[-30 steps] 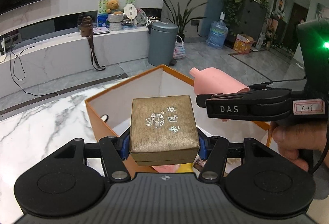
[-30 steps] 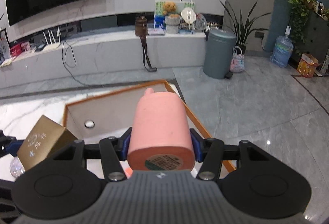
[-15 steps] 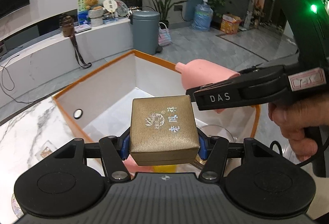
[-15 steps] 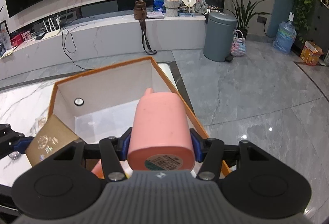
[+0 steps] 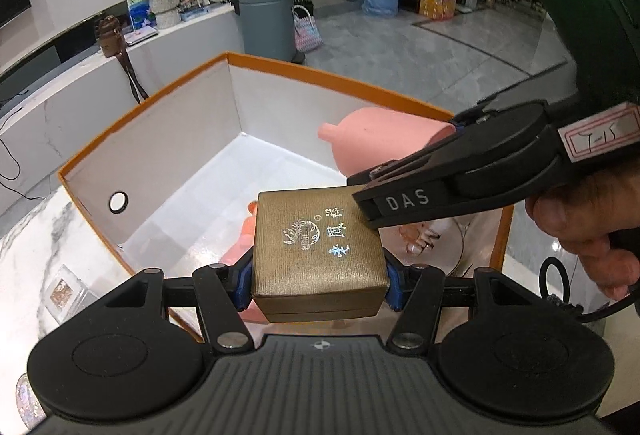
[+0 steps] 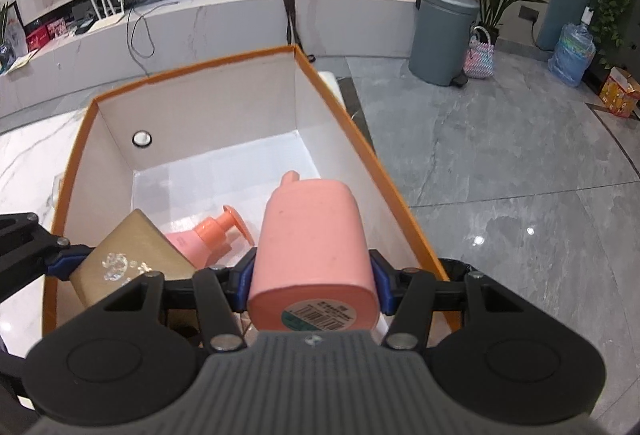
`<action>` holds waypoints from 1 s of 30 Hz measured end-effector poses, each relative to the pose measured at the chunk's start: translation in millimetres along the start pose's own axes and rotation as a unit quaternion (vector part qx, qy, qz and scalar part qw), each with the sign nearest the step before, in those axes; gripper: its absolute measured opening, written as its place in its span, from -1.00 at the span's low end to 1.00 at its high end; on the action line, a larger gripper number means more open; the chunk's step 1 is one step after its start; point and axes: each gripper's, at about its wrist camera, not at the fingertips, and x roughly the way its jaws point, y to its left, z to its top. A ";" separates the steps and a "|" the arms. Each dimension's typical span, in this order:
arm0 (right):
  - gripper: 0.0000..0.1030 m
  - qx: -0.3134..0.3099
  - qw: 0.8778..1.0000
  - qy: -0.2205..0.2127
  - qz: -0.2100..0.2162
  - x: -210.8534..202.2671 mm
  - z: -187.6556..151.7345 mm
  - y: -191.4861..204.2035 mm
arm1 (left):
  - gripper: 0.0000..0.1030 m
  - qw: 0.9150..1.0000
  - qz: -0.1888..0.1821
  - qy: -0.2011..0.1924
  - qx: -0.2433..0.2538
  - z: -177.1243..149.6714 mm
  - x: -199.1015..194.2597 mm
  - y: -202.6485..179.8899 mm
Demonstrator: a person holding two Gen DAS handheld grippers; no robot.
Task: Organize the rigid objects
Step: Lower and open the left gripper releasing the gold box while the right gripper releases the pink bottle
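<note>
An open orange box (image 5: 168,103) with white inner walls sits on a white marble tabletop (image 5: 28,247). Above the box, the left hand-held gripper (image 5: 320,277) is clamped on a small gold gift box (image 5: 316,247) with silver lettering on its lid, its blue pads pressing both sides. Just beside it, over the box's right half, the right hand-held gripper (image 6: 310,281) is clamped on a pink bottle (image 6: 312,243), barcode end toward the camera and spout pointing down into the box. A hand (image 5: 588,223) grips that tool's handle. Inside the box, on its white floor, lies a pink pump bottle (image 6: 208,235) with an orange pump head. A grey bin (image 6: 442,35) stands on the floor beyond the box.
</note>
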 end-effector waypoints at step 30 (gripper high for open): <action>0.21 -0.045 0.998 -0.006 -0.036 11.8 -2.7 6.2 | 0.46 1.000 -0.005 0.000 -0.008 1.4 4.9 -3.8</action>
